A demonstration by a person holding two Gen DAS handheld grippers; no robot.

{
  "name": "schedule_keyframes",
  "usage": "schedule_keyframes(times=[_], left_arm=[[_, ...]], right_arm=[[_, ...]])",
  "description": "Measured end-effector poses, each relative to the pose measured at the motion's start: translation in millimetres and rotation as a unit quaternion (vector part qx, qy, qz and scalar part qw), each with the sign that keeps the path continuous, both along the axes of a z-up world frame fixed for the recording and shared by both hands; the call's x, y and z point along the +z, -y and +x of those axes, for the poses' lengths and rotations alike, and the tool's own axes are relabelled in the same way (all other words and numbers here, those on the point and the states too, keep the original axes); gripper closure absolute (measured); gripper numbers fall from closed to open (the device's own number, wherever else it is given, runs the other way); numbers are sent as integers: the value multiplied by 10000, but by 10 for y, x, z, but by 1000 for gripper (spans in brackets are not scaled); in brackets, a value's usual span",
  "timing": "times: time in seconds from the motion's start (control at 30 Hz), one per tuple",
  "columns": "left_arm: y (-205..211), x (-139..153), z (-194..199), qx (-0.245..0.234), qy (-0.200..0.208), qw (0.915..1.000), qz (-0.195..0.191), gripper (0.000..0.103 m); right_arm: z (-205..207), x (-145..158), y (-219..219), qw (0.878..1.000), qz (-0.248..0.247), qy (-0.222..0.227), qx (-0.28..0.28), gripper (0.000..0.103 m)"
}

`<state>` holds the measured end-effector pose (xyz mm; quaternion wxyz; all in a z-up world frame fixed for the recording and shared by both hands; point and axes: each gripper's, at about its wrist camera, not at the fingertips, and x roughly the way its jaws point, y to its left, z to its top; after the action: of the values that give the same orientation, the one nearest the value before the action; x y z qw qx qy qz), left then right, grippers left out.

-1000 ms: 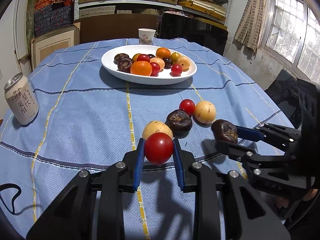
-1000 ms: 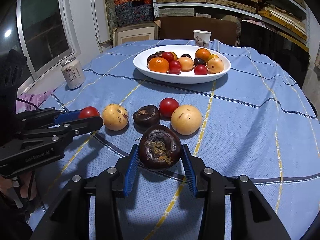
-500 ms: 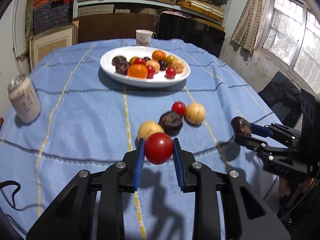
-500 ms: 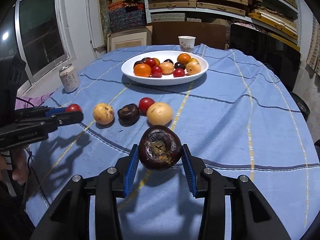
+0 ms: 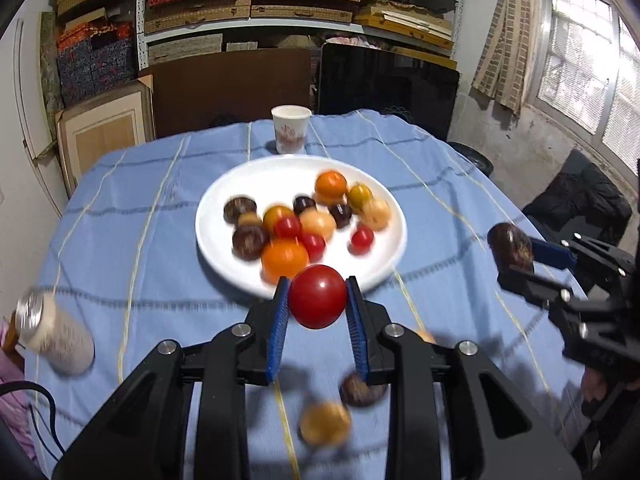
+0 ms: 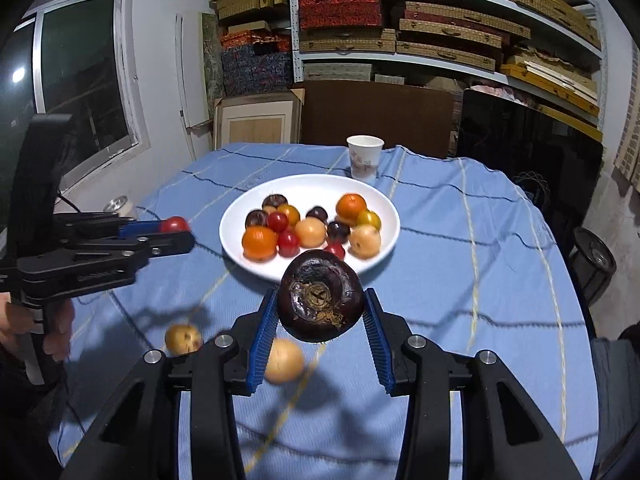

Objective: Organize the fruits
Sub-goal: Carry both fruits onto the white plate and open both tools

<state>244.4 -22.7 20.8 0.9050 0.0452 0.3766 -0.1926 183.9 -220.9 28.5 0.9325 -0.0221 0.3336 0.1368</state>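
Observation:
My left gripper [image 5: 318, 300] is shut on a red tomato [image 5: 317, 295] and holds it high above the cloth, near the front rim of the white plate [image 5: 224, 200]. My right gripper [image 6: 320, 308] is shut on a dark wrinkled passion fruit [image 6: 321, 300], also raised, in front of the plate [image 6: 236, 216]. The plate holds several oranges, tomatoes, dark and yellow fruits. Loose fruits lie on the cloth below: a yellow one [image 5: 325, 424] and a dark one [image 5: 358, 390]; two yellow ones [image 6: 284, 360] [image 6: 183, 338] show in the right view.
A paper cup [image 5: 291, 128] stands behind the plate. A drink can [image 5: 52, 332] stands at the table's left edge. The round table has a blue checked cloth [image 6: 480, 264]. Shelves with boxes fill the back wall. A dark chair [image 5: 580, 200] is at the right.
Both grippers have risen and moved forward toward the plate with their fruits. The loose fruits now lie below and behind the fingertips.

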Motion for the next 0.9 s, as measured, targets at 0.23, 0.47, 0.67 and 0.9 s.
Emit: schedule_keyframes(times=[0.23,0.47,0.67,0.9], left_arm=[[166,-162,761,274,-109,9995,131,76],[139,-437,1159,500,-434,9978,66,59],[-1,-246,887,605,2,9981,-103,19],[-109,-272,171,268,-158,9995,-52,16]], right_arm=[[799,-172,-233,9998,-45,-197,79,60],[1276,-513,-352,9985,19,-536,126,55],[1035,-422,-260,9995,-7,-320,33,40],[285,-418,-77,9988,60,-494,-50,40]])
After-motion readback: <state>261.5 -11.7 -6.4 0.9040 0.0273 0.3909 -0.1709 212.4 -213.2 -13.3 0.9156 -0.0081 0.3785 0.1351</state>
